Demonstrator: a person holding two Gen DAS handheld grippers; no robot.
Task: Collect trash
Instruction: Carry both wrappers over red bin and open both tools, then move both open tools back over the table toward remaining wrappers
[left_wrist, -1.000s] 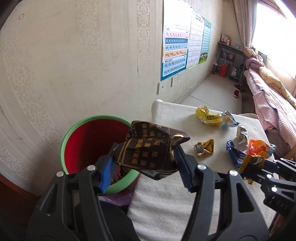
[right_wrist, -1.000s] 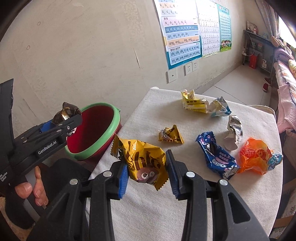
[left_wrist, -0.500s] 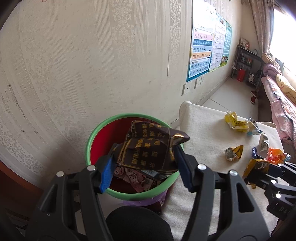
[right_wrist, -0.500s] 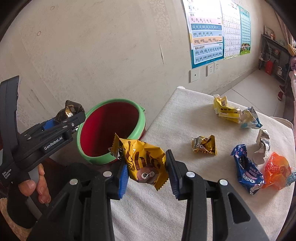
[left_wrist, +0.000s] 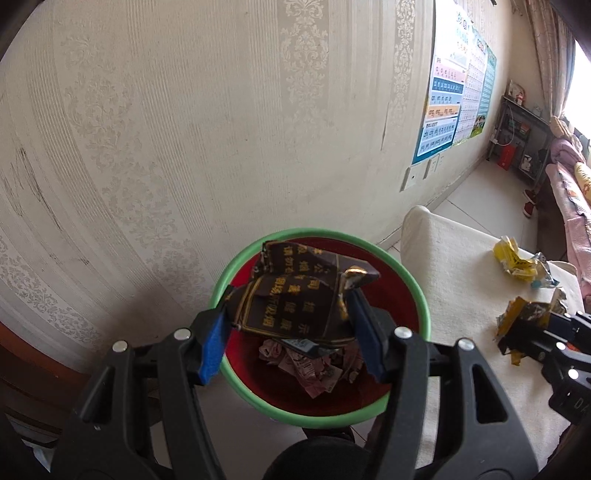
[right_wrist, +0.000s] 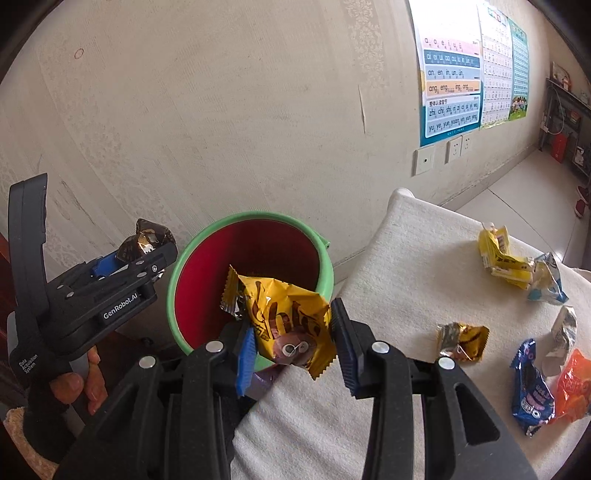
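A crumpled brown wrapper (left_wrist: 295, 299) is clamped in the left claw (left_wrist: 291, 332), which has been carried sideways from beside the surface (right_wrist: 424, 266) until it hangs over the mouth of the green-rimmed red bin (left_wrist: 417, 291), where earlier scraps already lie. A yellow snack wrapper (right_wrist: 288, 321) is pinched in the right claw (right_wrist: 291, 347), which has likewise been brought across to the bin's near edge. Both pieces seem ready to be released. Several wrappers (right_wrist: 506, 258) are left on the surface, so collection is judged unfinished.
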